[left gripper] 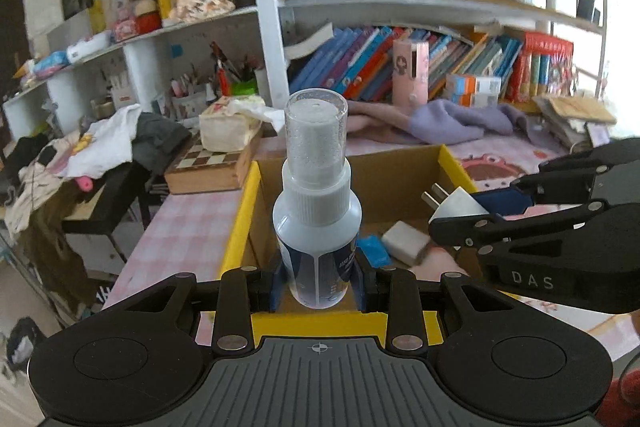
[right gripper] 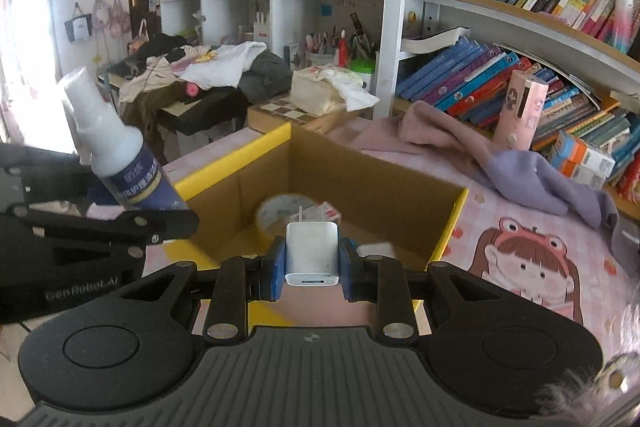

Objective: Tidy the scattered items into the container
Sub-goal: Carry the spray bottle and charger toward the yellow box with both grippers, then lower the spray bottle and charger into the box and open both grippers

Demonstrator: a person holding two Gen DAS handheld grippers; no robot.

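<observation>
My left gripper [left gripper: 319,283] is shut on a white spray bottle [left gripper: 317,211] with a clear cap, held upright over the near edge of the cardboard box [left gripper: 404,167] with yellow flaps. My right gripper [right gripper: 312,273] is shut on a white plug charger [right gripper: 312,253], prongs pointing forward, above the box's near side. The left wrist view shows that charger [left gripper: 456,205] coming in from the right; the right wrist view shows the bottle [right gripper: 120,163] at the left. Inside the box lie a tape roll [right gripper: 280,211], another white adapter [left gripper: 406,241] and a blue item [left gripper: 374,251].
The box sits on a pink tablecloth [right gripper: 520,247]. Behind it lie a purple and pink cloth [right gripper: 520,167], a chessboard box [left gripper: 208,167] with a tissue pack on top, and shelves of books [left gripper: 400,67]. A clothes pile [left gripper: 100,147] lies at the left.
</observation>
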